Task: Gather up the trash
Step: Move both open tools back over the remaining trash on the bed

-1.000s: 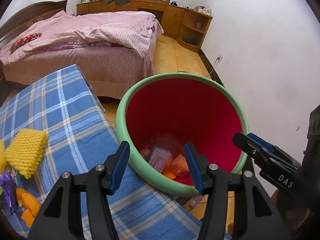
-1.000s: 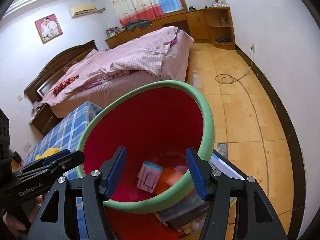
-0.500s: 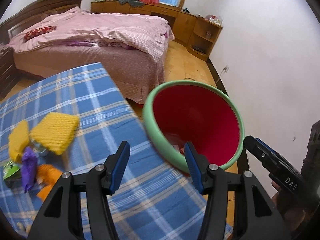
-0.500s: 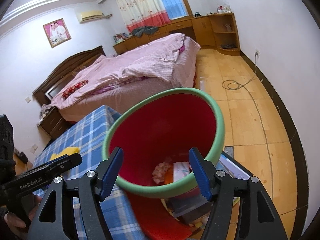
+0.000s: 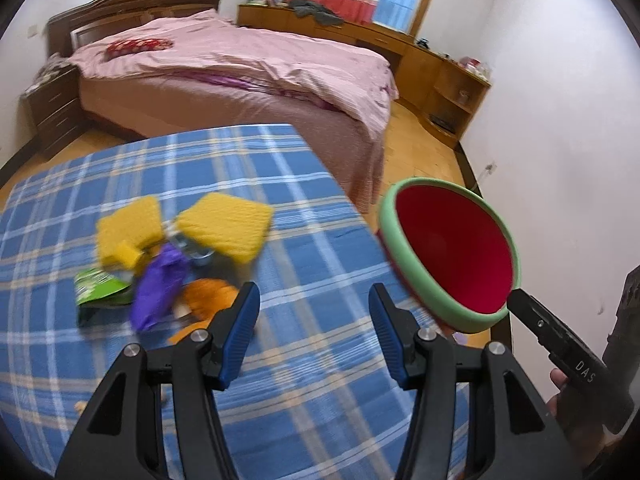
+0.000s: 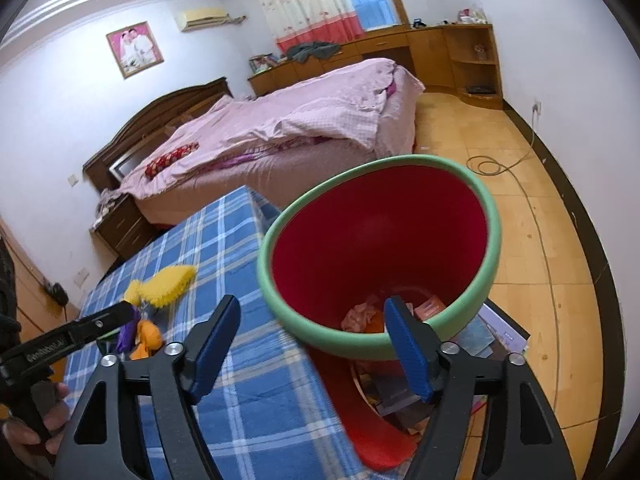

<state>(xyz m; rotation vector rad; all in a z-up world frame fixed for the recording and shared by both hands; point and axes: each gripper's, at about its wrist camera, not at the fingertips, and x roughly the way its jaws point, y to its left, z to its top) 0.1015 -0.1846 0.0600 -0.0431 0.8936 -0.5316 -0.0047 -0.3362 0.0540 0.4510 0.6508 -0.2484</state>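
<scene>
My left gripper (image 5: 314, 304) is open and empty above the blue plaid table (image 5: 224, 168). Just ahead of it to the left lies a litter pile: two yellow knitted pieces (image 5: 226, 226), a purple wrapper (image 5: 160, 288), a green packet (image 5: 98, 286) and an orange scrap (image 5: 208, 296). The red bin with a green rim (image 5: 452, 248) stands off the table's right edge. My right gripper (image 6: 312, 316) hovers near the bin's (image 6: 380, 232) closest rim, jaws opening with nothing between them. Crumpled pink trash (image 6: 360, 316) and an orange box (image 6: 430, 306) lie inside the bin.
A pink-covered bed (image 5: 248, 68) stands beyond the table. Books and papers (image 6: 496, 332) are stacked on the floor beside the bin, and a cable (image 6: 496, 166) curls over the wooden floor. A white wall (image 5: 568, 160) closes the right side.
The left view has swung from the bin onto the table's litter pile. The right gripper's jaws have widened, and it has drawn back from the bin, now seeing more of the table.
</scene>
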